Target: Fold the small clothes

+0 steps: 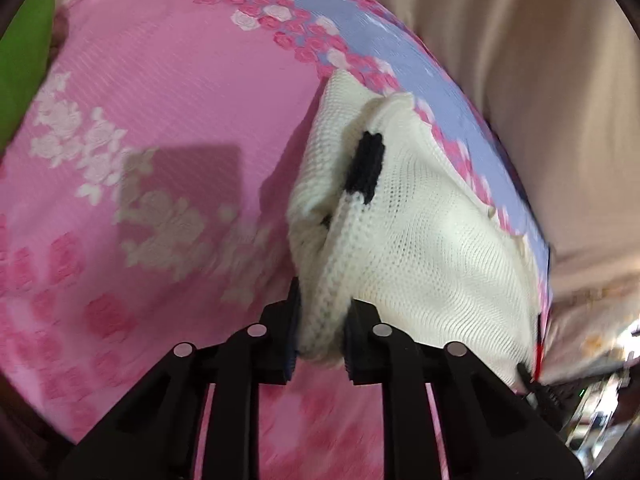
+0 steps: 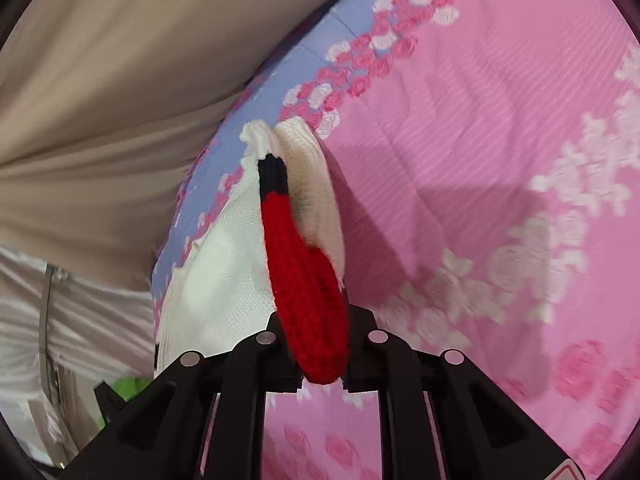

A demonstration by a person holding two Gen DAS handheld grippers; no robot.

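Observation:
A small white knitted garment (image 1: 420,240) with a black patch (image 1: 366,168) hangs stretched between my two grippers above a pink floral bedsheet (image 1: 160,80). My left gripper (image 1: 320,340) is shut on a white ribbed edge of it. In the right wrist view the same garment (image 2: 224,280) shows a red knitted band with a black end (image 2: 304,280). My right gripper (image 2: 320,364) is shut on that red band. The far part of the garment trails toward the bed's lilac border.
The sheet has a lilac border with pink and white roses (image 1: 280,4) (image 2: 280,80). Beige curtain fabric (image 1: 540,80) (image 2: 100,80) hangs beyond the bed edge. A green object (image 1: 24,60) lies at the far left.

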